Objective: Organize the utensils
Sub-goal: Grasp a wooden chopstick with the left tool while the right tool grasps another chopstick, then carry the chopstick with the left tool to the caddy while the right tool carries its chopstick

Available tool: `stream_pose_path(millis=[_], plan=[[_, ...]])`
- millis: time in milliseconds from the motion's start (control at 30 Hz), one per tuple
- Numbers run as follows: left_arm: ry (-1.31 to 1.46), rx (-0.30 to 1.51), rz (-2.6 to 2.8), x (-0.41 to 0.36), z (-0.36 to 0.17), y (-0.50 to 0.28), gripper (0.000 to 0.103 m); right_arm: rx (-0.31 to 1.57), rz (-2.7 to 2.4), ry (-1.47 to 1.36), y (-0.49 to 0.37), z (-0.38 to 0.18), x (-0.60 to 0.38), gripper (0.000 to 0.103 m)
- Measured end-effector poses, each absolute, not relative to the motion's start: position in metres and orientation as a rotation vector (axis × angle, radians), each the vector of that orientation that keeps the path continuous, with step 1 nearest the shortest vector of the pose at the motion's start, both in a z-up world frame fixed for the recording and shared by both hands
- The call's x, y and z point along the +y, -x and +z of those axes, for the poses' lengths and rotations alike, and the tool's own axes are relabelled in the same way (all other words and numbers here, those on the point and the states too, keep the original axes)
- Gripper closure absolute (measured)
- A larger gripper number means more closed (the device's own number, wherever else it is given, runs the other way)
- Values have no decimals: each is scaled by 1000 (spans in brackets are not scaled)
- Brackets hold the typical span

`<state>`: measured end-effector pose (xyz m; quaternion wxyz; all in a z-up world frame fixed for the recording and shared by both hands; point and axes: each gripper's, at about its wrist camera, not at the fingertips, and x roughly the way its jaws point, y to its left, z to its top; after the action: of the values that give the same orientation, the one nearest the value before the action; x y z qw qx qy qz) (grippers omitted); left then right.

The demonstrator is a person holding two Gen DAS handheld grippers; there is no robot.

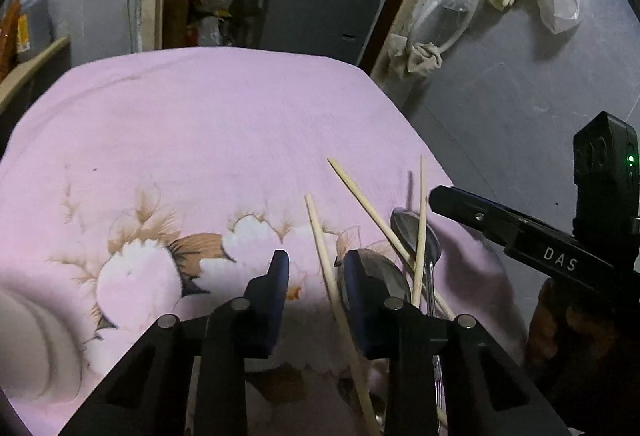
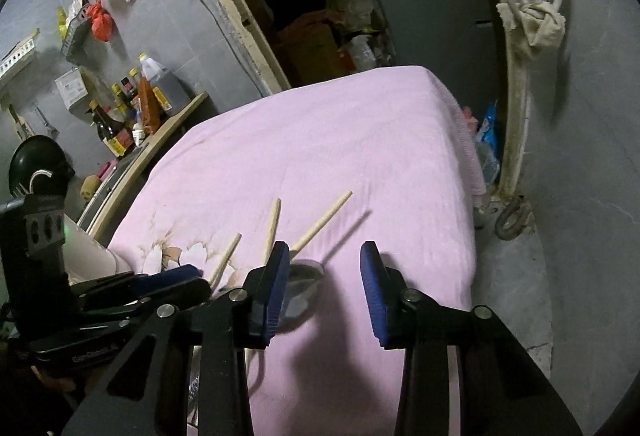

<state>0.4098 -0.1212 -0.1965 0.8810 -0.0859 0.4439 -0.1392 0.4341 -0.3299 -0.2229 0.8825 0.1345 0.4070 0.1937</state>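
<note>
The counter is lying under a pink cloth (image 1: 200, 136) printed with pale flowers. The utensils are sitting in a loose heap at the cloth's near right corner, as seen from the left wrist view.

**Utensils**
- Three wooden chopsticks (image 1: 368, 204) are lying crossed over one another, their tips fanning away from the person.
- A small metal spoon (image 1: 416, 232) is lying bowl up beneath two of them.
- A larger spoon (image 1: 386, 274) is resting just beside it, nearer the person, with part of its bowl hidden.

**Left claw**
- The left claw (image 1: 316, 296) is pointing down at the left edge of the heap.
- Its blue pads (image 1: 276, 288) are standing partly apart.
- One chopstick is running through the gap, close against the right-hand pad, while the other pad is standing clear of it. Nothing is being clamped.

**Right claw**
- The right claw (image 2: 324, 292) is hovering over the same heap from the other side, held by a hand (image 1: 568, 332).
- Its jaws are standing partly apart.
- A spoon bowl is showing just past the left-hand pad. Bare cloth is showing in the rest of the gap, and nothing is being held.

**Surroundings**
- Sauce bottles (image 2: 116, 124) are standing on a wooden ledge (image 2: 180, 116) to the left of the counter.
- A grey cabinet (image 1: 312, 12) is standing beyond the far edge.
</note>
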Motion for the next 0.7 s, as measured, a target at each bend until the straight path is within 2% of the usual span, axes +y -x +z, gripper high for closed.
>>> stream_pose_path(millis=[533, 567, 633, 700], plan=[[113, 982, -360, -129, -195, -434, 77, 947, 482, -404, -460, -238, -325, 71], [110, 983, -361, -130, -195, -434, 78, 952, 484, -405, -460, -238, -324, 79], [102, 984, -351, -129, -195, -436, 84, 958, 478, -409, -459, -238, -322, 86], [110, 991, -334, -126, -197, -438, 95, 946, 475, -420, -457, -234, -323, 87]])
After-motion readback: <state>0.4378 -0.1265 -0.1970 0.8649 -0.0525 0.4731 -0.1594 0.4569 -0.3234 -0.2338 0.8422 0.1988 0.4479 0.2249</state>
